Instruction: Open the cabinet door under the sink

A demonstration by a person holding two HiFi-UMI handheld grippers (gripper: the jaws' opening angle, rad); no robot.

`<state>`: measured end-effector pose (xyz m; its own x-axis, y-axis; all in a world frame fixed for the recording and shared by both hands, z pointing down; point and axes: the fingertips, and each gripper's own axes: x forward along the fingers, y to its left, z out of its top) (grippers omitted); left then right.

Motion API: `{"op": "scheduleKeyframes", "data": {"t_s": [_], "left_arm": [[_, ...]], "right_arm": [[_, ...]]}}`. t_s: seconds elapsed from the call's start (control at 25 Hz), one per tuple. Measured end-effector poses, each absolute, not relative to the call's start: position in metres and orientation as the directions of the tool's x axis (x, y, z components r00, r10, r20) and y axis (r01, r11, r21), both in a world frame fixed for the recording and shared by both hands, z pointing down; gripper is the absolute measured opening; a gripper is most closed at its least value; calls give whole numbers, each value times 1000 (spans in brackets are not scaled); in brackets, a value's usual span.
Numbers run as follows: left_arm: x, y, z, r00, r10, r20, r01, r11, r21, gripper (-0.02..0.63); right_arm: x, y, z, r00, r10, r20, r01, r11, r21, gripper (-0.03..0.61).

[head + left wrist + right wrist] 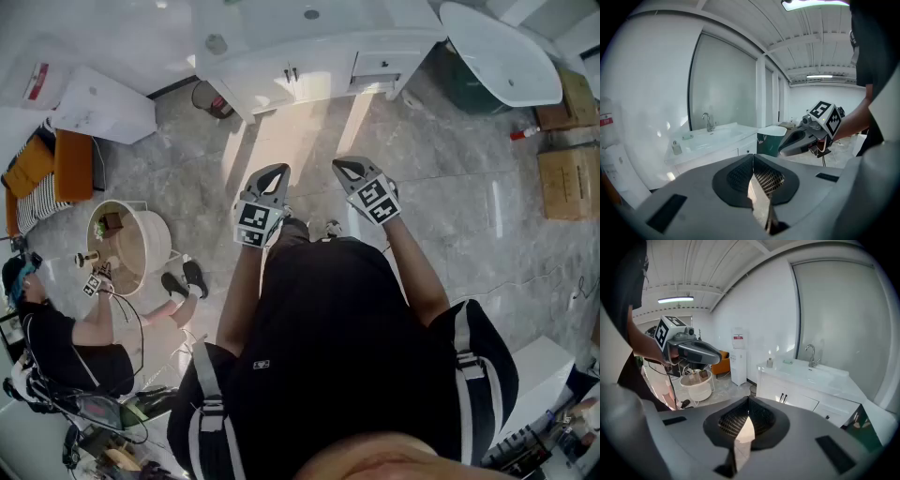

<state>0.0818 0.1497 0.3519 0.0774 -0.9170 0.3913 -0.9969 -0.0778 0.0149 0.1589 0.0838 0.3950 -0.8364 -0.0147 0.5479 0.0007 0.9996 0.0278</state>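
Doors first: the pair of white panelled cabinet doors [279,82] sits under the sink in the front of the long white vanity unit [272,28]. That's dead on 12 o'clock in the head view, well apart from both grippers. Two small dark bar handles [292,72] stand side by side at the centre seam, and the right gripper view shows them clearly [783,398].

My guess is these are light, stiff, hinged panels that swing without much fight, maybe with a little catch to pop. The handles look slim and smooth, so a sloppy pinch could slide off. I'd clamp across one bar and pull straight out, not paw at the door edge.

Pose-wise, the person stands back with both forearms stretched forward. The left gripper [273,172] and right gripper [344,168] are level with each other, noses aimed at 12 and angled slightly toward each other. Both have their jaws closed tip to tip with nothing between them – each gripper's own view shows that plainly [752,157] [748,399].

Further out, on the grey marble-look floor [450,216]:
- a white freestanding bathtub [502,52] at 2 o'clock
- brown cardboard boxes [567,178] at 3
- a white water dispenser [103,108] at 10
- a seated person [56,333] at 8, beside a round white side table [155,242]
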Motion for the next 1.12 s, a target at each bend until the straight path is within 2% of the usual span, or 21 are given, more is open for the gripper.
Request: {"op": "scheduleKeyframes", "data": {"t_s": [0.8,1.12], "left_arm": [[54,142,363,113,-912,394,-994,-103,47,16],[17,137,374,135,-913,385,-990,-112,83,17]], "right_arm": [[143,71,405,-818,-76,570,-79,997,20,58],[116,67,411,-790,-98,605,-101,994,28,58]]}}
